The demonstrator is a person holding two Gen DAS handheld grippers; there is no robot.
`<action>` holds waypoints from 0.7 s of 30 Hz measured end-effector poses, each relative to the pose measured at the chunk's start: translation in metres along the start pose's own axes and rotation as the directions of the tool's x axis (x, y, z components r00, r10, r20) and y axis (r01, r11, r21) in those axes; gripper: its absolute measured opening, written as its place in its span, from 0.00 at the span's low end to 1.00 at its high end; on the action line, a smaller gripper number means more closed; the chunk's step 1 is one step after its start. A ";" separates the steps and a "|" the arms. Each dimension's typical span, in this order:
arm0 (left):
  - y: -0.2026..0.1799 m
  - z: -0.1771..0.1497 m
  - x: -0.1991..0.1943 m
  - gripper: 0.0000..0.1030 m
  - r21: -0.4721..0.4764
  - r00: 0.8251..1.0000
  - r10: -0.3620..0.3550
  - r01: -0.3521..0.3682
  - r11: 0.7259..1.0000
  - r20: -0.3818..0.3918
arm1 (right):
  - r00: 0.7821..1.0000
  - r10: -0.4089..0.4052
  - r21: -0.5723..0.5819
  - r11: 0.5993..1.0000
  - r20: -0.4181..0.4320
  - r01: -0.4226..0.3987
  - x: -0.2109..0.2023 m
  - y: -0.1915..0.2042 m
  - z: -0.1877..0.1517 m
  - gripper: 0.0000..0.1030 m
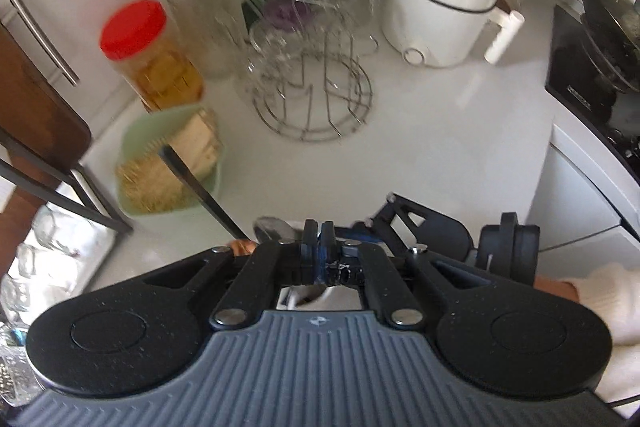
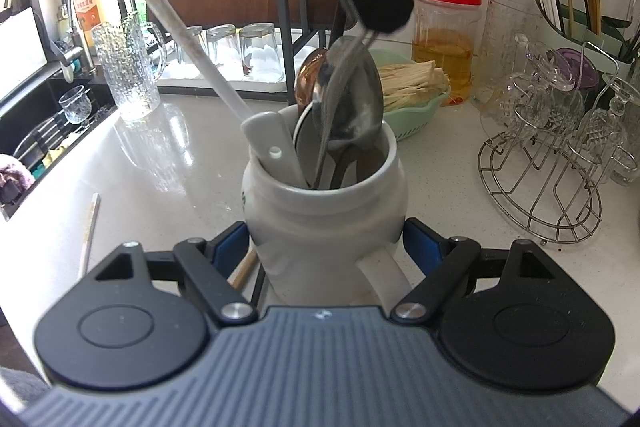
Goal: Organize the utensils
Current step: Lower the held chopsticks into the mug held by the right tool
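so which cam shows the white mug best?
Right wrist: the white mug sits centered between the right gripper fingers, spoons visible inside. Left wrist shows only a sliver of it behind the left gripper linkage.

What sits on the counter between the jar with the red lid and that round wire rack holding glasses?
In the right wrist view, a tall clear textured glass stands between the red-lidded jar and the wire rack.

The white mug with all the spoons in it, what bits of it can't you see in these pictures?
- Right wrist view: the white mug's bottom is hidden behind the right gripper.
- Right wrist view: the spoon handles' lower ends are hidden inside the mug.
- Left wrist view: the mug is nearly all hidden under the left gripper.
- Left wrist view: the glasses on the wire rack are blurred.
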State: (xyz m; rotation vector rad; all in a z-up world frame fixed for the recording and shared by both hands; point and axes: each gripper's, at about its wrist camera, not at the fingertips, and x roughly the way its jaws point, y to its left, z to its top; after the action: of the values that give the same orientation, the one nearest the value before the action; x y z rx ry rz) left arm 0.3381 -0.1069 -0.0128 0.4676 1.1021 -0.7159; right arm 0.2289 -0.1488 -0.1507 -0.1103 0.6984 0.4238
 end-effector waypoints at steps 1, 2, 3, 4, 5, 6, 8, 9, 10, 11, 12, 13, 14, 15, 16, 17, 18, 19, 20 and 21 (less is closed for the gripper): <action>0.000 0.000 0.001 0.01 -0.010 1.000 -0.011 0.011 1.000 -0.011 | 1.000 0.000 0.000 1.000 0.000 0.000 0.000 0.000 0.000 0.84; 0.001 0.000 0.003 0.01 -0.022 1.000 -0.023 0.022 1.000 -0.020 | 1.000 0.001 0.000 1.000 0.001 -0.001 0.000 0.000 0.000 0.84; 0.002 0.000 0.004 0.01 -0.034 0.999 -0.032 0.031 0.999 -0.026 | 1.000 0.001 0.000 1.000 0.001 -0.001 0.000 0.001 0.000 0.84; 0.002 0.000 0.006 0.01 -0.040 0.999 -0.035 0.034 0.999 -0.032 | 1.000 0.002 -0.001 1.000 0.002 -0.002 0.000 0.001 0.000 0.84; 0.003 0.000 0.007 0.01 -0.043 0.999 -0.037 0.036 0.998 -0.038 | 1.000 0.002 -0.002 1.000 0.002 -0.002 0.000 0.001 0.001 0.84; 0.003 -0.001 0.010 0.01 -0.047 0.998 -0.038 0.036 0.998 -0.045 | 1.000 0.003 -0.003 1.000 0.002 -0.003 -0.001 0.001 0.001 0.83; 0.003 -0.003 0.014 0.01 -0.050 0.998 -0.041 0.038 0.998 -0.053 | 1.000 0.004 -0.003 1.000 0.003 -0.004 -0.001 0.001 0.000 0.83; 0.002 -0.004 0.016 0.01 -0.046 0.998 -0.038 0.036 0.998 -0.058 | 1.000 0.004 -0.004 1.000 0.003 -0.004 -0.001 0.001 0.000 0.83; 0.002 -0.004 0.018 0.01 -0.045 0.998 -0.034 0.032 0.998 -0.061 | 1.000 0.004 -0.002 1.000 0.003 -0.004 -0.001 0.001 0.000 0.83; 0.002 -0.005 0.020 0.01 -0.048 0.997 -0.035 0.032 0.998 -0.064 | 1.000 0.003 -0.002 1.000 0.003 -0.003 -0.001 0.001 0.000 0.83; 0.002 -0.006 0.022 0.02 -0.053 0.997 -0.035 0.032 0.998 -0.067 | 1.000 0.002 -0.001 1.000 0.004 -0.002 -0.001 0.002 0.000 0.83; 0.001 -0.008 0.024 0.02 -0.056 0.997 -0.033 0.029 0.998 -0.069 | 1.000 0.002 -0.001 1.000 0.006 -0.002 -0.001 0.002 0.000 0.83; 0.001 -0.010 0.025 0.02 -0.057 0.997 -0.031 0.027 0.998 -0.072 | 1.000 0.001 0.001 1.000 0.007 -0.001 -0.001 0.002 -0.001 0.83; 0.000 -0.012 0.027 0.02 -0.059 0.997 -0.031 0.027 0.998 -0.075 | 1.000 0.001 0.002 1.000 0.008 -0.001 -0.001 0.002 -0.001 0.83; 0.000 -0.013 0.028 0.02 -0.064 0.997 -0.032 0.027 0.998 -0.075 | 1.000 0.003 0.002 1.000 0.008 -0.003 -0.001 0.001 -0.001 0.83; 0.001 -0.015 0.028 0.02 -0.075 0.997 -0.035 0.030 0.997 -0.070 | 1.000 0.006 0.005 1.000 0.008 -0.006 -0.001 0.001 -0.001 0.83; 0.004 -0.016 0.028 0.02 -0.095 0.997 -0.046 0.040 0.995 -0.063 | 1.000 0.007 0.007 1.000 0.008 -0.007 -0.001 0.000 -0.001 0.83; 0.006 -0.018 0.027 0.02 -0.114 0.997 -0.055 0.048 0.992 -0.057 | 1.000 0.007 0.005 1.000 0.009 -0.007 -0.001 0.000 -0.001 0.83; 0.008 -0.019 0.026 0.02 -0.137 0.997 -0.060 0.053 0.989 -0.048 | 1.000 0.008 0.003 1.000 0.010 -0.008 -0.002 0.000 -0.001 0.83; 0.010 -0.020 0.025 0.02 -0.152 0.998 -0.054 0.048 0.987 -0.036 | 1.000 0.010 0.001 1.000 0.011 -0.010 -0.002 0.000 -0.001 0.83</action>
State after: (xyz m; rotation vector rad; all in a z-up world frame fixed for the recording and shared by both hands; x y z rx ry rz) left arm 0.3388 -0.0937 -0.0438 0.3268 1.2003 -0.6647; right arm 0.2268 -0.1497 -0.1504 -0.1035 0.6887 0.4332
